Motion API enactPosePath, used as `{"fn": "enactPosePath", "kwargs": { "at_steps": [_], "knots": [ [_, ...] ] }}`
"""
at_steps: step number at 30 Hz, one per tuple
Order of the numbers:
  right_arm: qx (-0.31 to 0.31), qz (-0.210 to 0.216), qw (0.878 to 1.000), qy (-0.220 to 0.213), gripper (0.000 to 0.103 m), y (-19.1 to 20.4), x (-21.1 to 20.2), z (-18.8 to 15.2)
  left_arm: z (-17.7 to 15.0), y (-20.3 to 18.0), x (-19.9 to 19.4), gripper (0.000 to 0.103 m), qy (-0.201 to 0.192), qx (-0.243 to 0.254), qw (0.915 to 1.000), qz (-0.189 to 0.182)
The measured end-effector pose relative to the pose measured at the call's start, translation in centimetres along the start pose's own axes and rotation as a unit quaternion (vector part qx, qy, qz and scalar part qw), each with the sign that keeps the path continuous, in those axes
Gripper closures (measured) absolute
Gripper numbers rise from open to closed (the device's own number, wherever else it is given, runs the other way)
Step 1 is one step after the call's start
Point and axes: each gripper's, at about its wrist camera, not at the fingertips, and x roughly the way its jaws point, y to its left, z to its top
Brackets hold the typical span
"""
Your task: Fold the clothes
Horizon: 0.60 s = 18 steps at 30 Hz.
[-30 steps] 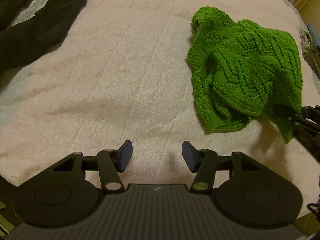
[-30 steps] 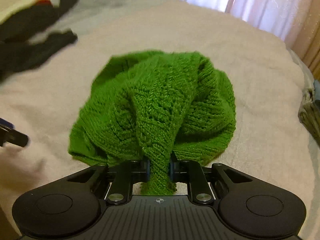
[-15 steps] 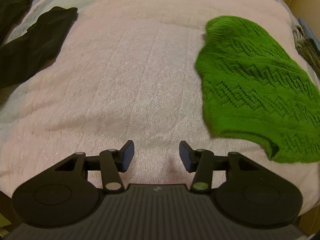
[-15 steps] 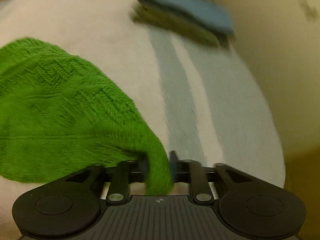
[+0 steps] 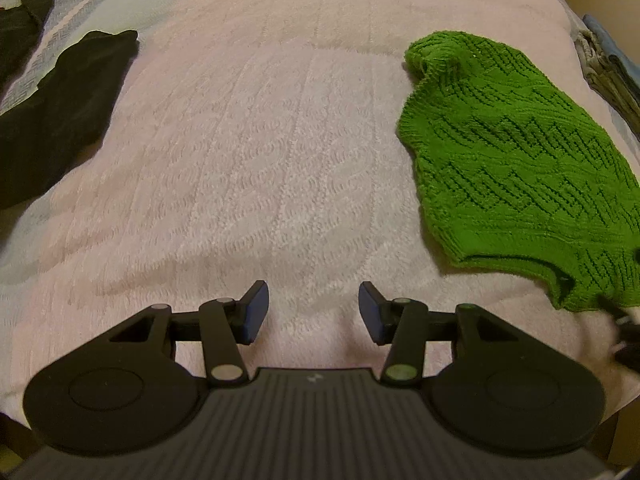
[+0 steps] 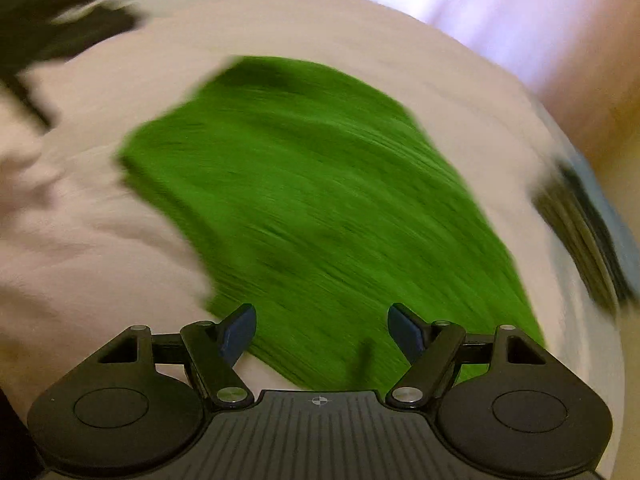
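A green knitted sweater (image 5: 516, 168) lies spread flat on the pink bed cover (image 5: 260, 140), at the right in the left wrist view. It also shows, blurred by motion, in the right wrist view (image 6: 320, 208). My left gripper (image 5: 313, 312) is open and empty, low over bare cover to the left of the sweater. My right gripper (image 6: 322, 332) is open and empty, just above the sweater's near edge. A dark blurred part of it shows at the right edge of the left wrist view (image 5: 624, 340).
Black clothes (image 5: 56, 112) lie at the bed's left side. A stack of folded grey and blue cloth (image 5: 608, 68) sits at the right edge, also in the right wrist view (image 6: 588, 232). Bright curtains (image 6: 480, 4) hang behind the bed.
My right gripper held the bunched sweater, pulled it out flat, then opened and let it go. The sweater now lies spread on the bed. My left gripper stayed open and hardly moved.
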Motion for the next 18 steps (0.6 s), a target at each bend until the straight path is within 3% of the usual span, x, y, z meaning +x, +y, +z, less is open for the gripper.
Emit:
{"fn": "enactPosePath", "kwargs": {
  "at_steps": [3, 7, 8, 9, 10, 11, 15, 18],
  "knots": [
    [-0.098, -0.004, 0.995, -0.010, 0.027, 4.0, 2.9, 1.2, 0.7, 0.8, 0.4, 0.059, 0.000, 0.000, 1.0000, -0.002],
    [-0.172, -0.018, 0.985, -0.019, 0.028, 5.9, 5.6, 1.6, 1.7, 1.7, 0.9, 0.059, -0.001, 0.001, 1.0000, -0.003],
    [-0.168, -0.016, 0.985, -0.016, 0.046, 5.6, 6.1, 1.9, 1.9, 1.9, 1.1, 0.059, -0.001, 0.002, 1.0000, -0.004],
    [-0.156, -0.011, 0.988, -0.011, 0.060, 5.1, 6.5, 2.3, 2.2, 2.1, 1.3, 0.059, -0.001, 0.003, 1.0000, -0.005],
    [-0.128, -0.009, 0.992, -0.013, 0.086, 4.0, 6.2, 2.7, 2.5, 2.3, 1.5, 0.059, 0.000, 0.005, 1.0000, -0.006],
    [-0.095, -0.007, 0.995, -0.018, 0.095, 2.6, 5.7, 3.1, 2.7, 2.4, 1.7, 0.059, 0.001, 0.006, 1.0000, -0.006],
    [0.041, -0.002, 0.998, -0.038, 0.097, -2.9, 3.4, 4.7, 4.2, 2.5, 2.5, 0.059, -0.002, 0.017, 0.9997, -0.016],
    [0.181, -0.011, 0.981, -0.068, 0.097, -9.1, 0.9, 5.6, 5.8, 2.0, 3.2, 0.059, -0.006, 0.035, 0.9991, -0.023]
  ]
}}
